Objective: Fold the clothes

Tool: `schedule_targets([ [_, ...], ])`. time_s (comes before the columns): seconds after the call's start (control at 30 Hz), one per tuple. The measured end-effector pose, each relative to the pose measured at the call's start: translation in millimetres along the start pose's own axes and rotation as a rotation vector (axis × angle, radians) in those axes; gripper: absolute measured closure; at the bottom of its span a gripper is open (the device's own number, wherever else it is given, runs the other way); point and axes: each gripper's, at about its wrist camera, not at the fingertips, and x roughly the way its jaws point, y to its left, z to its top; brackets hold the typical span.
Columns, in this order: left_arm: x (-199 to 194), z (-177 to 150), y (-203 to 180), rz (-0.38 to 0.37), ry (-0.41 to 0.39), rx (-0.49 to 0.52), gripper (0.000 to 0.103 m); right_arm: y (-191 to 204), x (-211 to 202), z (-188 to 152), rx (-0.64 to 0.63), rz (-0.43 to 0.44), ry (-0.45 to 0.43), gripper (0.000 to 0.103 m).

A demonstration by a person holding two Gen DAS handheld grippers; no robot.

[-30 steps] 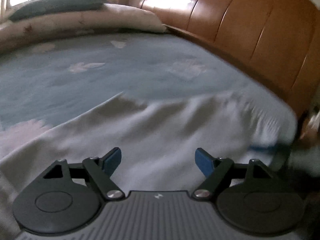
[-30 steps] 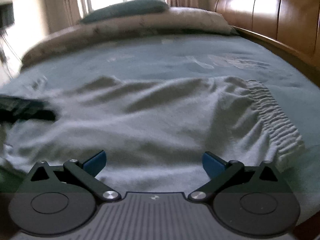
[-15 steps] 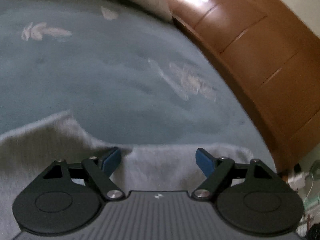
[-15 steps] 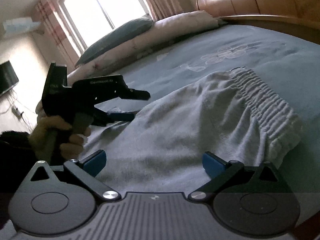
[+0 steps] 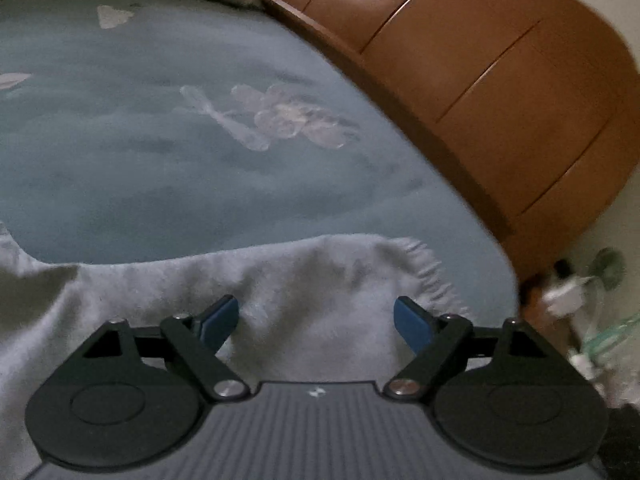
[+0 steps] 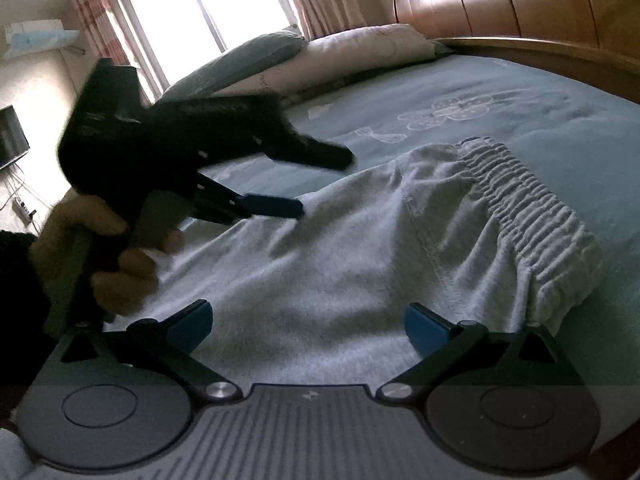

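Grey sweat shorts [image 6: 340, 272] lie spread on the blue bedspread [image 6: 520, 112], their gathered elastic waistband [image 6: 528, 204] at the right end. My right gripper [image 6: 308, 326] hovers open just over the near part of the fabric, with nothing between its fingers. A hand [image 6: 100, 248] holds my left gripper [image 6: 322, 184] at the far edge of the shorts, its lower blue pad [image 6: 272, 205] close to the cloth. In the left wrist view the left gripper [image 5: 316, 320] is open above the shorts [image 5: 320, 272], near the ruffled waistband corner [image 5: 424, 264].
A wooden headboard [image 5: 500, 80] runs along the bed's right side. Pillows [image 6: 360, 52] lie at the far end under a bright window [image 6: 208, 8]. Small items clutter the space beside the bed [image 5: 580, 292]. A dark screen [image 6: 12, 136] hangs on the left wall.
My left gripper has swung right and lower along the far edge of the shorts, toward the waistband end. The right view rolled at first, then stayed over the same spot.
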Motion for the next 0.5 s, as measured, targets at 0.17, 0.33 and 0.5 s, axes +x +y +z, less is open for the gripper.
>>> schedule_targets([
  [0.17,4,7,1,0.031,-0.010,-0.055,0.019,-4,0,1,0.016,-0.001,-0.008,0.000],
  [0.33,-21,6,-14,0.021,-0.035,0.008,0.018,-4,0,2,0.018,-0.004,-0.012,0.000],
  [0.5,-52,-8,-18,0.068,-0.058,0.063,0.018,-4,1,2,0.025,-0.004,-0.013,0.000],
])
